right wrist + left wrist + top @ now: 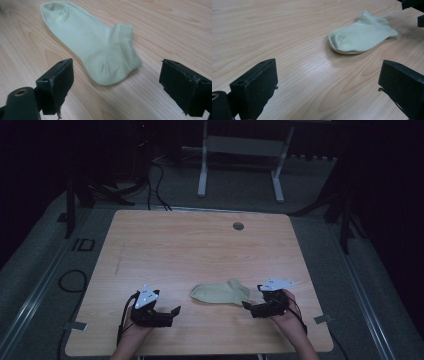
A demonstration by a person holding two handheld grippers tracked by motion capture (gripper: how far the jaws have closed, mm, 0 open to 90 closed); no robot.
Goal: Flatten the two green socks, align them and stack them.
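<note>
I hold my left gripper (172,311) low over the near left part of the wooden table (165,245), and its jaws stand wide apart with only bare wood between them. In the left gripper view the pale green sock (359,35) lies ahead and to the right, well clear of my jaws, flat on the table with its toe end turned toward me. My right gripper (248,305) sits just beside the sock's cuff end on the other side, and its jaws are spread wide too, gripping nothing. In the right gripper view the sock (95,47) stretches away from me, its heel and ribbed cuff nearest, lying between the lines of my two jaws but ahead of them, so the pads do not press on it. From the high view the sock (220,292) rests near the front edge of the table, between my two grippers, nearer the right one. A small round grey grommet (238,226) sits in the tabletop toward the far edge.
</note>
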